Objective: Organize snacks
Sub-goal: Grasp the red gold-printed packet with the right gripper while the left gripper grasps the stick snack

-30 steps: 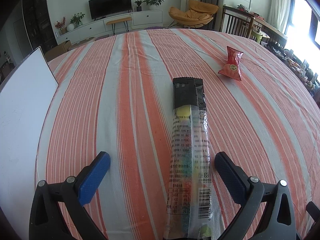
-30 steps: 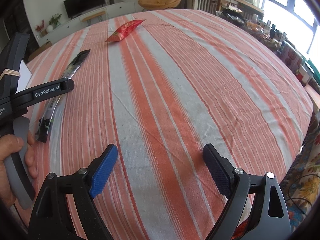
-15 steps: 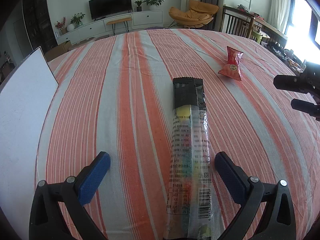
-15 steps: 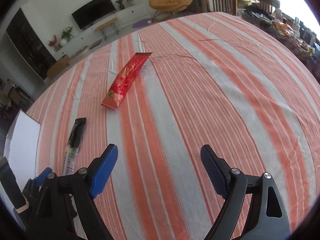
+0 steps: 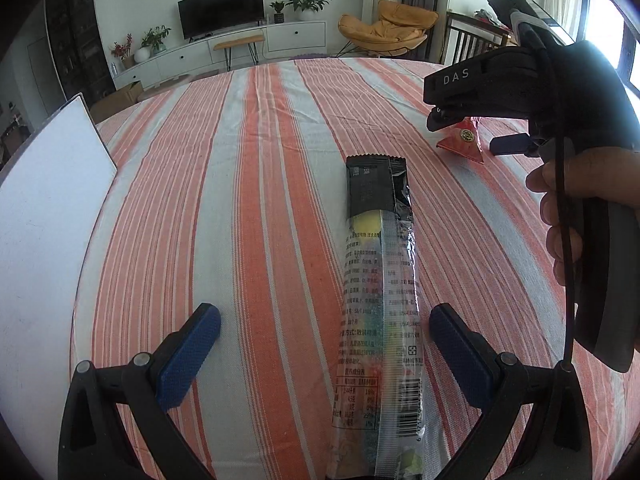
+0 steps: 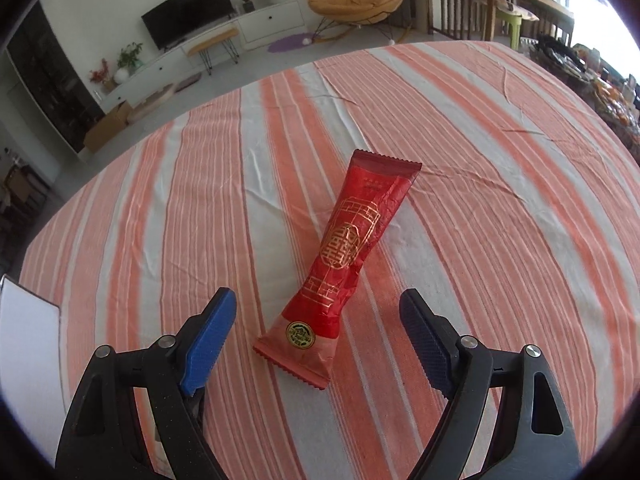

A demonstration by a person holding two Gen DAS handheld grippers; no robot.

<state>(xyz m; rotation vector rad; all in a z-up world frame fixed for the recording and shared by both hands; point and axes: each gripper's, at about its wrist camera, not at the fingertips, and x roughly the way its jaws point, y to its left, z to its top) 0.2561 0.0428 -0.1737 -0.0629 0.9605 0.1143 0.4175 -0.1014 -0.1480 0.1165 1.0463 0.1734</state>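
A long packet (image 5: 376, 280), black at its far end and clear with printed text, lies flat on the striped tablecloth (image 5: 240, 200). It rests between the fingers of my open left gripper (image 5: 324, 316), nearer the right pad, touching neither. A red packet with gold print (image 6: 348, 248) lies slanted on the cloth. Its near end sits between the blue pads of my right gripper (image 6: 317, 298), whose jaws are closing without touching it. In the left wrist view that red packet (image 5: 464, 140) peeks out from behind the right gripper, held by a person's hand (image 5: 568, 200).
A white board (image 5: 40, 200) stands at the table's left edge and also shows in the right wrist view as a white board (image 6: 28, 340). Beyond the table are a TV cabinet, plants, an orange chair (image 5: 384, 28) and wooden chairs.
My right gripper travelled across the table to the red packet, which now lies between its narrowing jaws. It has entered the left wrist view at right. The left gripper stayed still.
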